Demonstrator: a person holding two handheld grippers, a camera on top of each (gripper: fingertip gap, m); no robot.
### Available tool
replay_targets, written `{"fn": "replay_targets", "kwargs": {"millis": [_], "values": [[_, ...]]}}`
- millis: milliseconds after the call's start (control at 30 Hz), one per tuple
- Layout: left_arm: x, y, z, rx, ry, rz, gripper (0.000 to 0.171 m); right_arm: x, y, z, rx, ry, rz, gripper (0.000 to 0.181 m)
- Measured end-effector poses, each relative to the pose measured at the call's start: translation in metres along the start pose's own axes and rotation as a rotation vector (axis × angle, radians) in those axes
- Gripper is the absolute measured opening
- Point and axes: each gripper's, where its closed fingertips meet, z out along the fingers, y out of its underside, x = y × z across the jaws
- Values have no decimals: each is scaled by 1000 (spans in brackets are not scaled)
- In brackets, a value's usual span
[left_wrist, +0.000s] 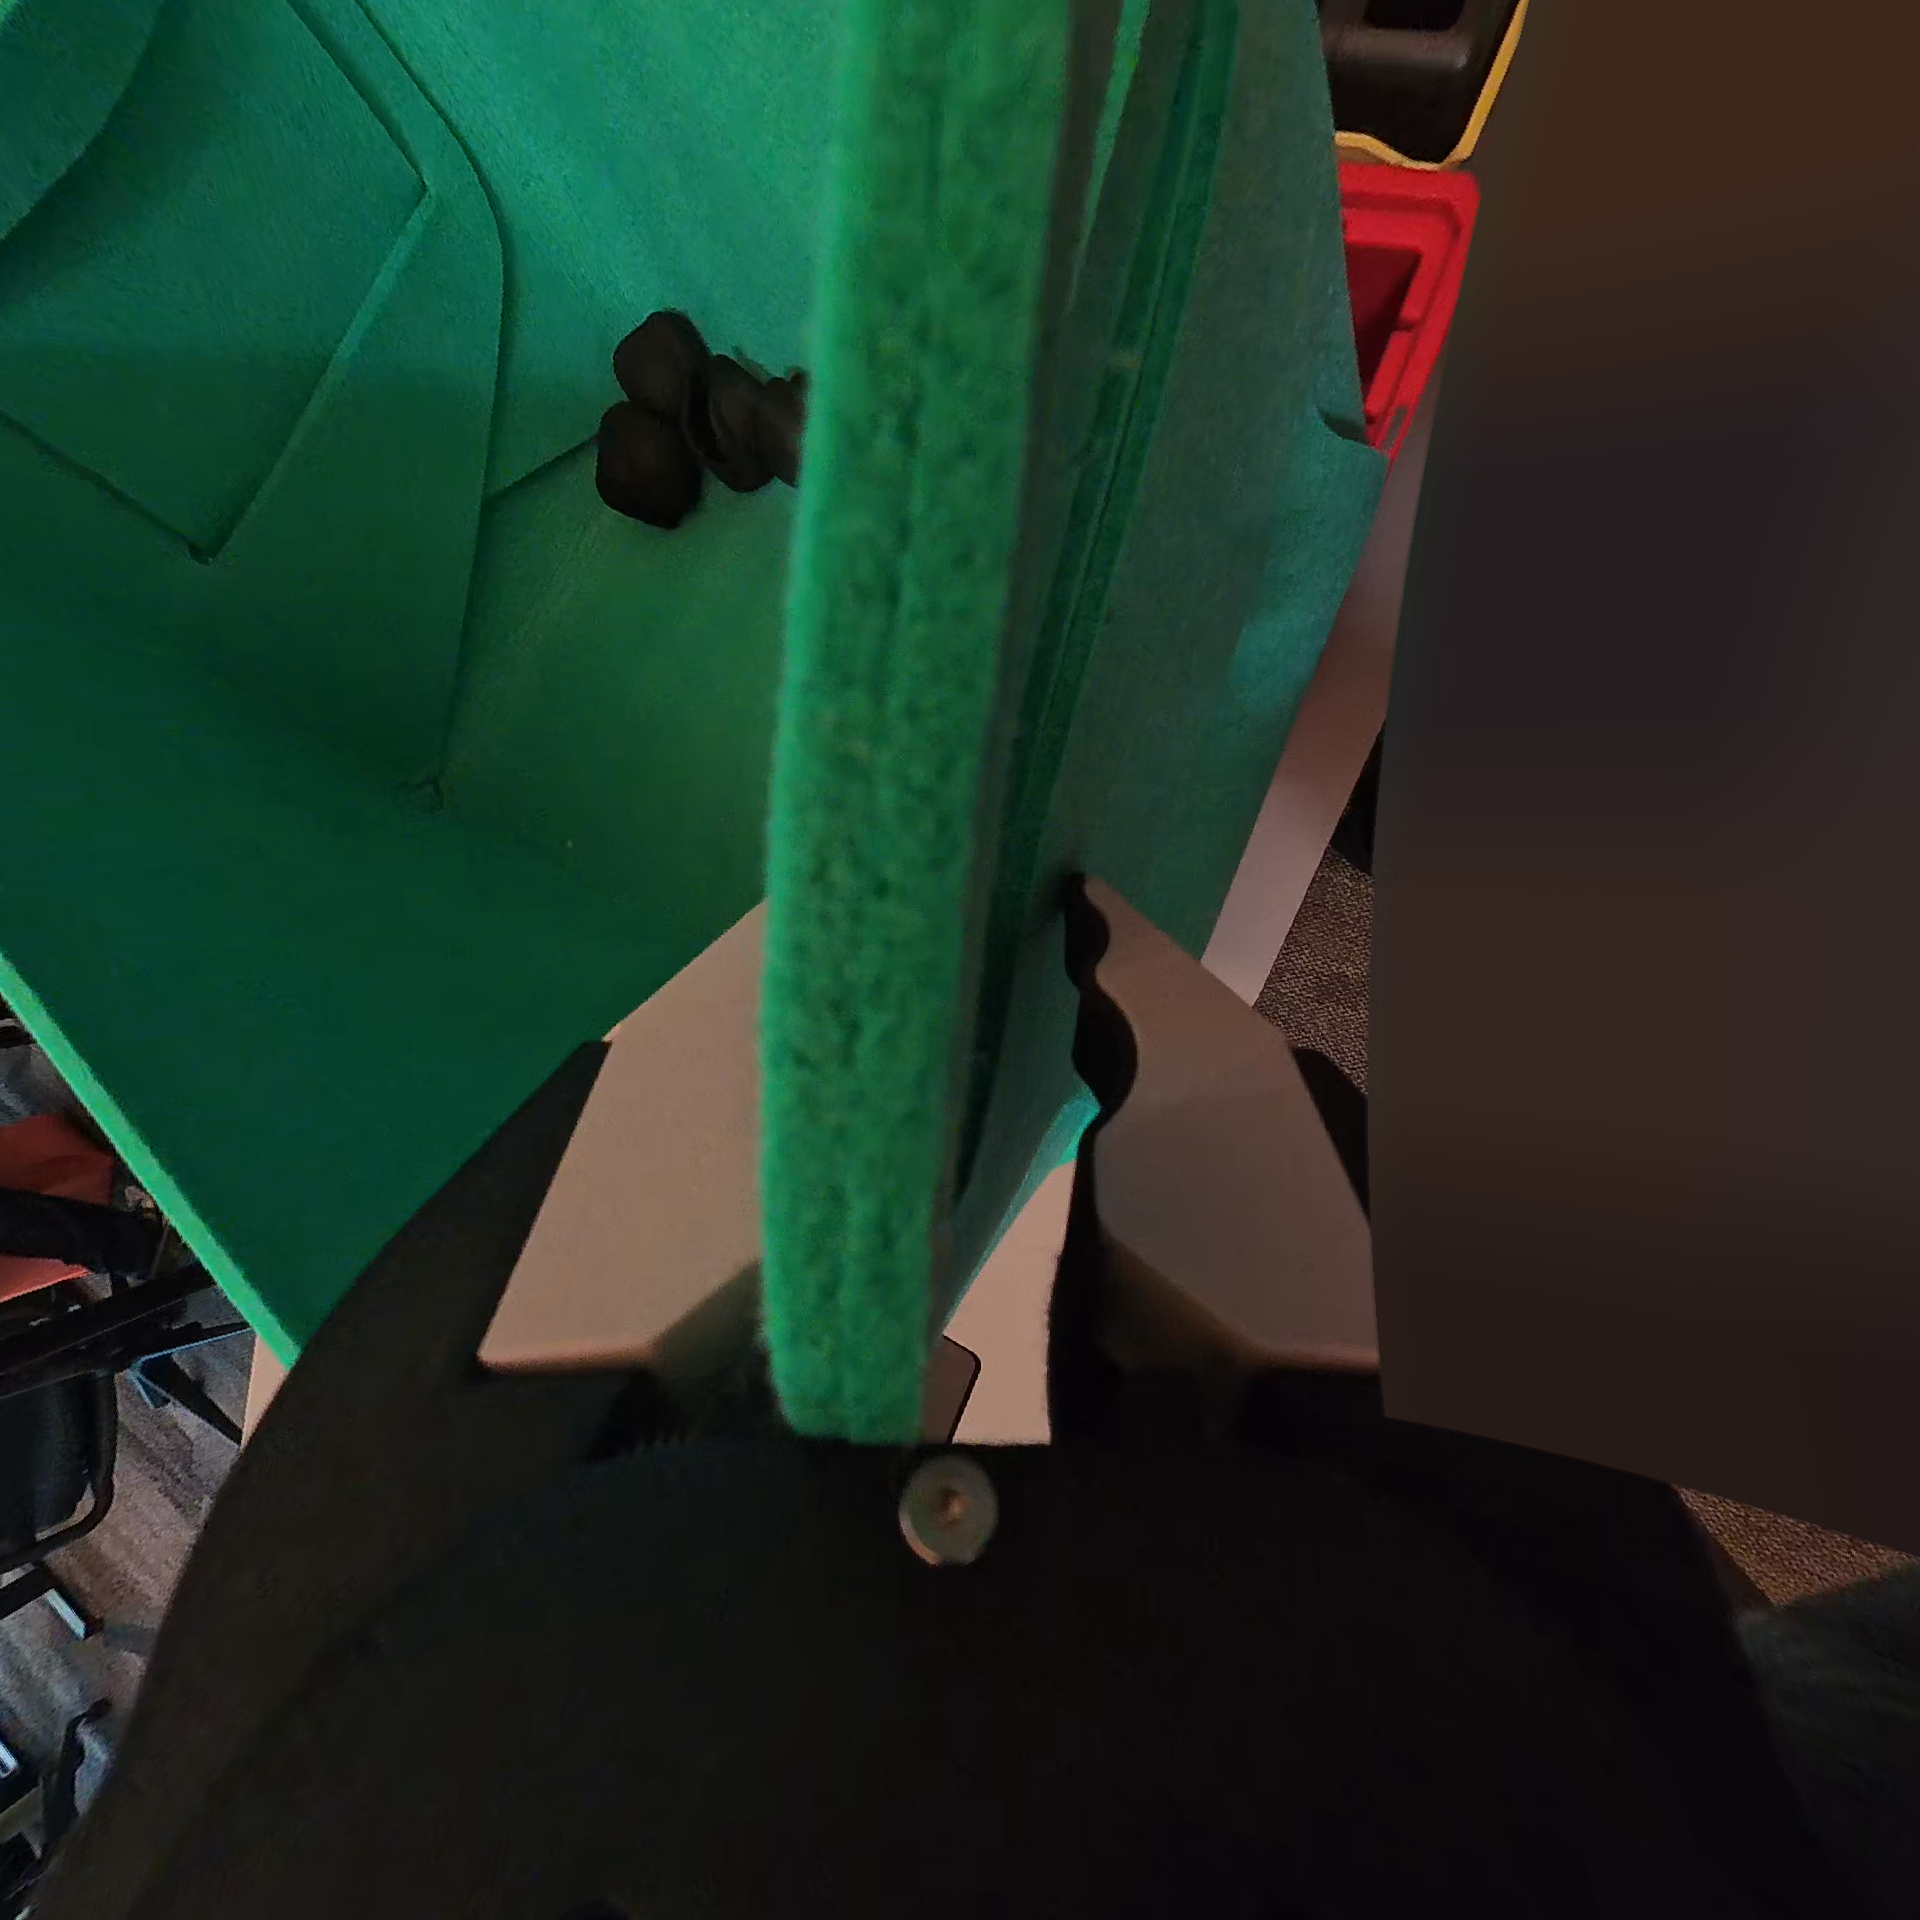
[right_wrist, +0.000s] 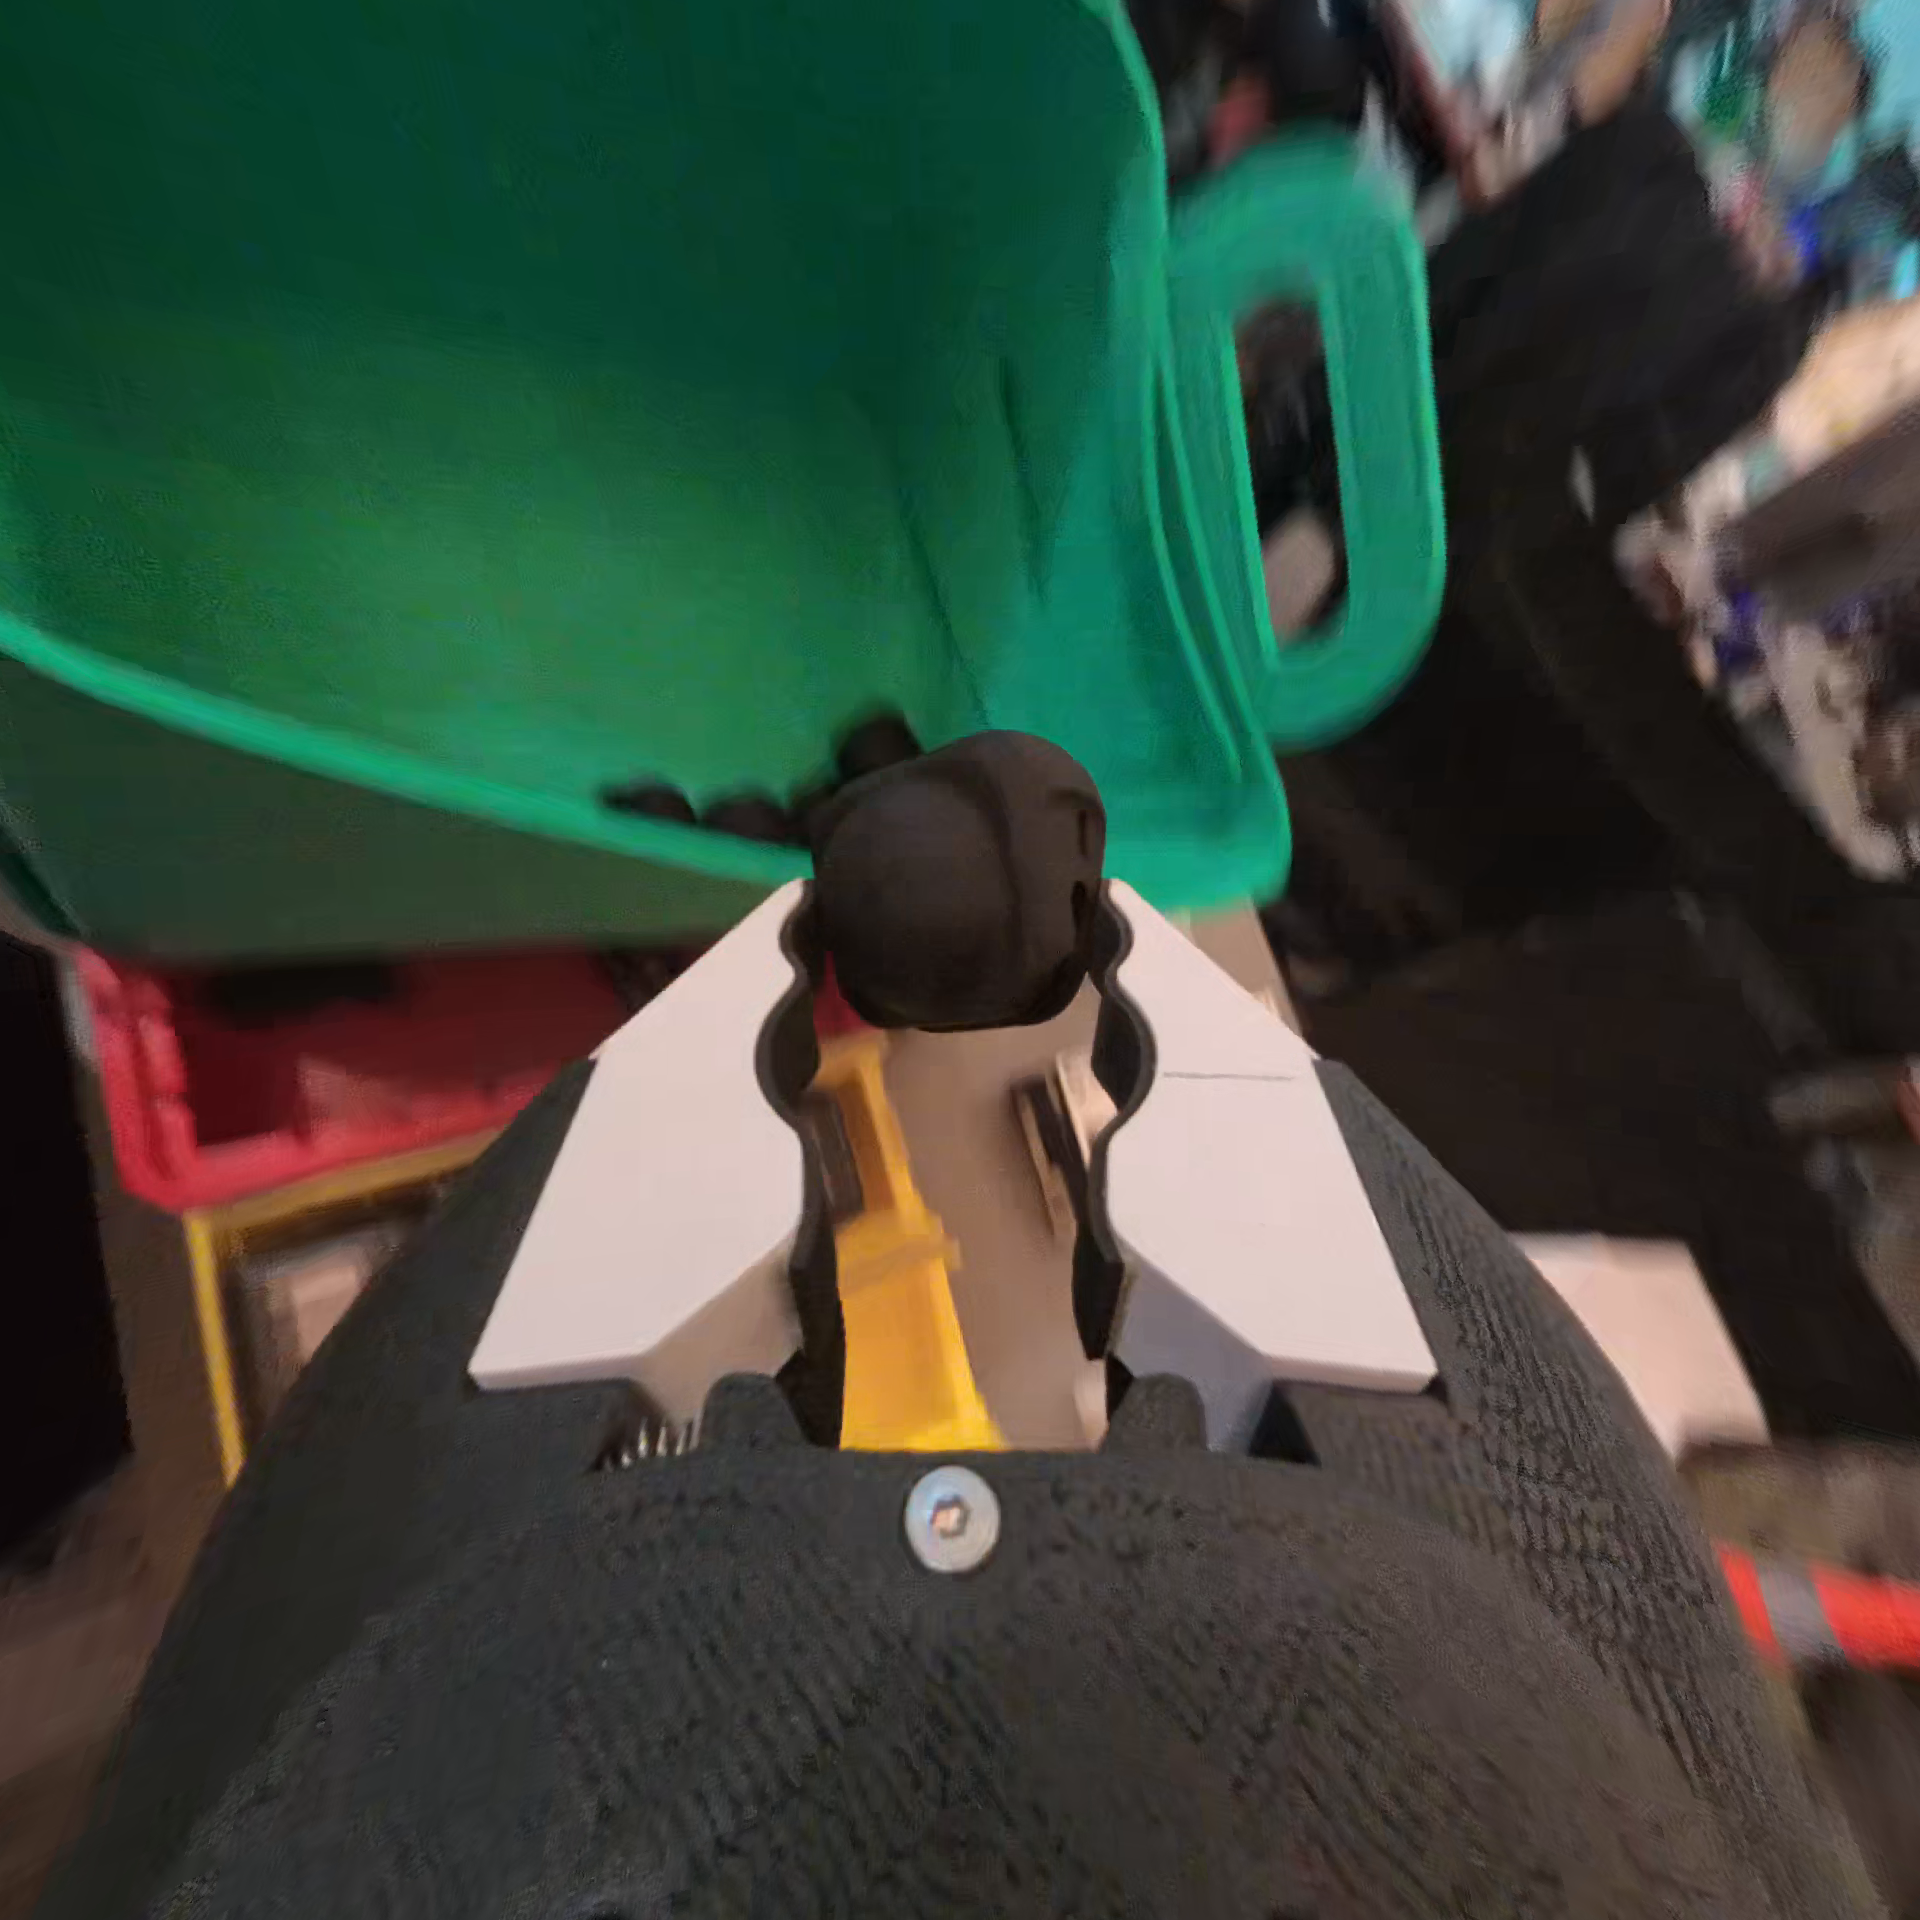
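A green felt bag (left_wrist: 312, 727) fills the left wrist view. My left gripper (left_wrist: 925, 914) is shut on the thick fuzzy edge (left_wrist: 894, 831) of the bag, which runs up between its fingers. Several black rounded lumps (left_wrist: 686, 416) lie inside the bag. In the right wrist view the same bag (right_wrist: 520, 416) hangs open, its looped handle (right_wrist: 1351, 468) at the right. My right gripper (right_wrist: 961, 904) is shut on one black rounded lump (right_wrist: 956, 883), held right at the bag's rim (right_wrist: 416, 769). More black lumps (right_wrist: 727, 816) show just behind that rim.
A red bin (right_wrist: 312, 1060) and a yellow frame (right_wrist: 904, 1299) lie below the right gripper; the red bin also shows in the left wrist view (left_wrist: 1403, 291). A pale tabletop (left_wrist: 1288, 831) lies under the bag. Cluttered shelves (right_wrist: 1766, 623) stand at the right. Chair parts (left_wrist: 62, 1299) sit at the lower left.
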Motion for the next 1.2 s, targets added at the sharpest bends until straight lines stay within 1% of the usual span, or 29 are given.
{"fn": "replay_targets", "kwargs": {"millis": [67,133,167,233,267,367,433,467,500,567,633,700,767,833,867,933,1000,1067,1200], "values": [[0,0,0,0,-1,-3,43,-22,-55,4,156,-78,-49,52],[1,0,-1,0,0,-3,43,-52,-90,14,256,-212,-109,55],[1,0,-1,-1,1,-4,43,-67,-101,19,292,-275,-132,63],[2,-1,-1,-1,-2,-5,43,-83,-108,28,299,-331,-146,86],[2,-2,0,1,-4,-6,43,-86,-108,30,291,-331,-149,90],[3,-3,3,6,-9,-8,43,-78,-96,23,297,-256,-148,91],[4,0,1,7,-4,-12,42,-66,-74,13,264,-199,-101,90],[3,1,1,8,-3,-14,42,-60,-57,9,227,-177,-67,89],[3,1,1,8,-2,-13,42,-56,-37,4,178,-168,-35,83],[4,0,2,8,-3,-12,43,-52,11,-1,61,-159,37,71],[4,0,2,8,-4,-9,42,-58,71,0,-119,-180,130,69],[4,0,2,7,0,-7,42,-83,135,2,-330,-275,231,69],[4,-1,2,8,2,-4,42,-121,192,3,-518,-419,321,65],[4,-1,2,10,3,-2,43,-159,239,1,-680,-554,384,63],[4,-1,2,11,3,-1,42,-175,256,1,-736,-608,402,62],[5,-1,2,13,3,-1,42,-199,277,2,-781,-669,410,61],[5,0,1,14,3,-1,42,-212,285,7,-782,-692,416,60],[7,0,0,13,3,-1,42,-218,290,10,-799,-681,414,56],[8,-1,-1,11,3,-1,42,-224,297,20,-815,-663,291,53]]}}
